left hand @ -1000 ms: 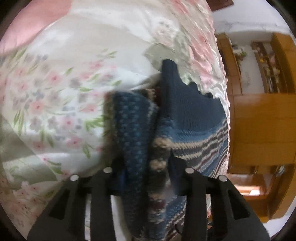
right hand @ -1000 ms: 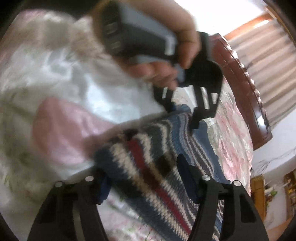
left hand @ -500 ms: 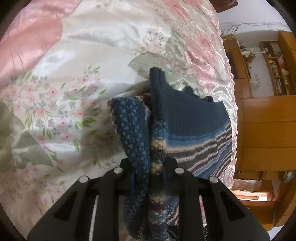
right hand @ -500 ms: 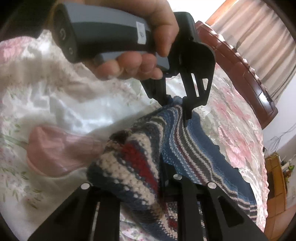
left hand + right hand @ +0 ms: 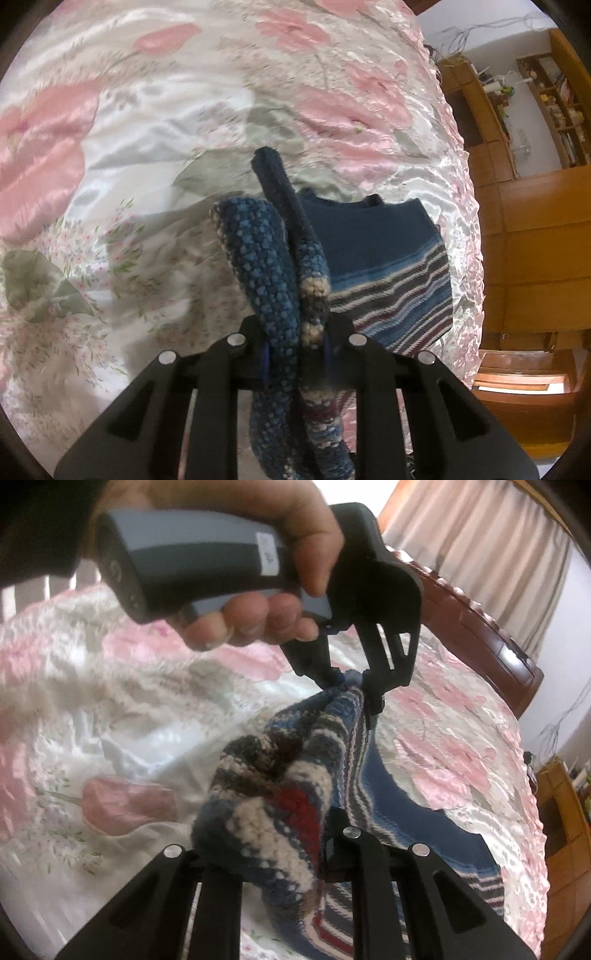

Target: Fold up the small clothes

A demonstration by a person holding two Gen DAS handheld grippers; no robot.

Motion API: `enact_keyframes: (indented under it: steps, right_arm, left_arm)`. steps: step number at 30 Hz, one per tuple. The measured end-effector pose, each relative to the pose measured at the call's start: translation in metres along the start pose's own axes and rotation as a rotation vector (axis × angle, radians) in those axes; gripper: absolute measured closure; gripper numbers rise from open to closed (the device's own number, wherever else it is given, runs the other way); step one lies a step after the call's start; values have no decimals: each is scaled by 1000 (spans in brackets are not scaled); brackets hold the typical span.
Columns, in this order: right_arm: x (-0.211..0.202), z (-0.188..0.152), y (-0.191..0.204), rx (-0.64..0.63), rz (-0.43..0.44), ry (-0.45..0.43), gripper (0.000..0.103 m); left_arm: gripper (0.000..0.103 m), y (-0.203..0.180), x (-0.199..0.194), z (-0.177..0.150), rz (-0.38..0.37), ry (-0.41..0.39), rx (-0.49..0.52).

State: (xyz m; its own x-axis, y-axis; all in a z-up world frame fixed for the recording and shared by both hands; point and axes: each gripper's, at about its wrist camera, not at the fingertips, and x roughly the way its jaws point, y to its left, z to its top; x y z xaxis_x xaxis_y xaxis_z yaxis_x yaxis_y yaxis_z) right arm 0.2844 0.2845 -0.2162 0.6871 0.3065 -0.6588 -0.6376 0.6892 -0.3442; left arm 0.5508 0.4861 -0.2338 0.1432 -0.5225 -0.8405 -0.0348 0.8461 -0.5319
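Note:
A small knitted sweater (image 5: 384, 258), dark blue with cream, grey and red stripes, hangs lifted over a floral satin bedspread (image 5: 184, 110). My left gripper (image 5: 295, 354) is shut on a bunched edge of the sweater. My right gripper (image 5: 284, 853) is shut on another bunched edge, a thick striped fold (image 5: 269, 812). In the right wrist view, a hand (image 5: 258, 554) holds the left gripper (image 5: 354, 690) above, pinching the far corner of the sweater (image 5: 406, 812). The knit stretches between both grippers, its lower part trailing on the bed.
The pink and white bedspread (image 5: 92, 738) fills most of both views. A dark wooden headboard (image 5: 480, 627) and curtains (image 5: 480, 535) stand behind. Wooden cabinets and shelves (image 5: 535, 203) rise beyond the bed's edge at right.
Both grippers closed on the sweater edges over the last second and have lifted it off the bedspread. The left gripper has risen higher and the knit now hangs between them.

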Motion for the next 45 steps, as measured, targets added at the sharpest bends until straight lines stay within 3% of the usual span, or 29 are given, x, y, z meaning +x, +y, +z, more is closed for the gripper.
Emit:
enact_keyframes:
  steps: [7, 18, 45]
  right_arm:
    - [-24, -7, -46, 75, 4, -33, 90]
    - [-47, -29, -106, 174, -16, -73, 90]
    - [-62, -87, -182, 317, -44, -80, 90]
  left_arm:
    - [85, -52, -4, 6, 67, 3, 42]
    - [85, -132, 12, 16, 112, 14, 113]
    - [85, -222, 76, 26, 151, 75, 203]
